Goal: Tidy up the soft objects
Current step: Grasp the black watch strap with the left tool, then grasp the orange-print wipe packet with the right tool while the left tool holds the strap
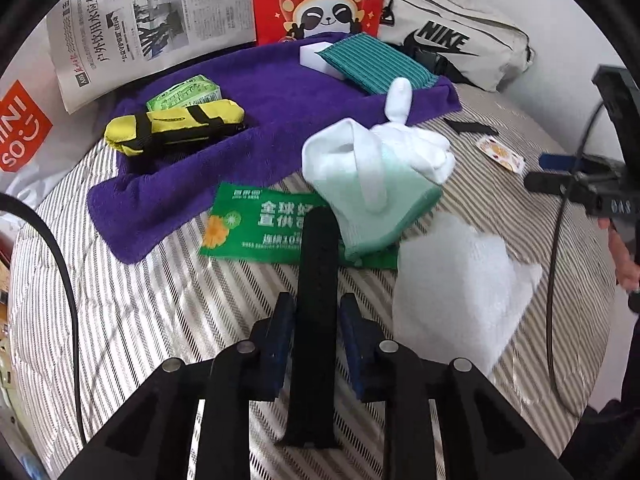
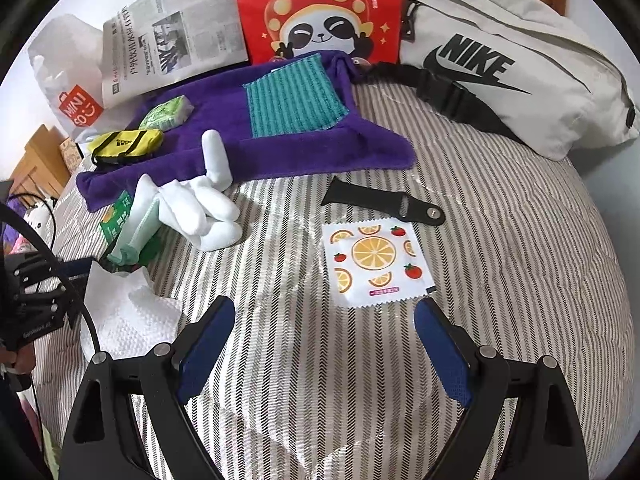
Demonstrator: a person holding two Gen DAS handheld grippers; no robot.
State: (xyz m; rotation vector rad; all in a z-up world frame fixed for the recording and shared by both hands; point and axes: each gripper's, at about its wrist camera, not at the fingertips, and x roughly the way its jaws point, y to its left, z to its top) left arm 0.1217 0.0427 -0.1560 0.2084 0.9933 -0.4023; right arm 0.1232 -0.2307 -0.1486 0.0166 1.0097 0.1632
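Pinched in the left claw (image 1: pixel 316 332), jaws drawn almost together with a pad against each edge: a black strap (image 1: pixel 316 248), running forward from between the fingers and past their tips, its far end over a green packet (image 1: pixel 248 224) just ahead. Looks light, rubbery and bendy rather than limp, likely to droop or twist if taken near one end, so best gripped about mid-length across its narrow width, much as here. Smooth surface, possibly a little slippery against the pads; nothing fragile about it. Ahead and to the left of that claw, a purple towel (image 1: pixel 180 184); ahead and slightly right, a white and mint bundle (image 1: pixel 376 168); close on the right, a white paper towel (image 1: pixel 452 280). Right claw (image 2: pixel 324 306) spread wide and empty, poised over the striped bedcover (image 2: pixel 520 240), with a fruit-print sachet (image 2: pixel 372 264) just beyond its fingertips and a second black strap (image 2: pixel 380 200) lying flat further ahead, probably the matching half and easiest to nip from one long edge
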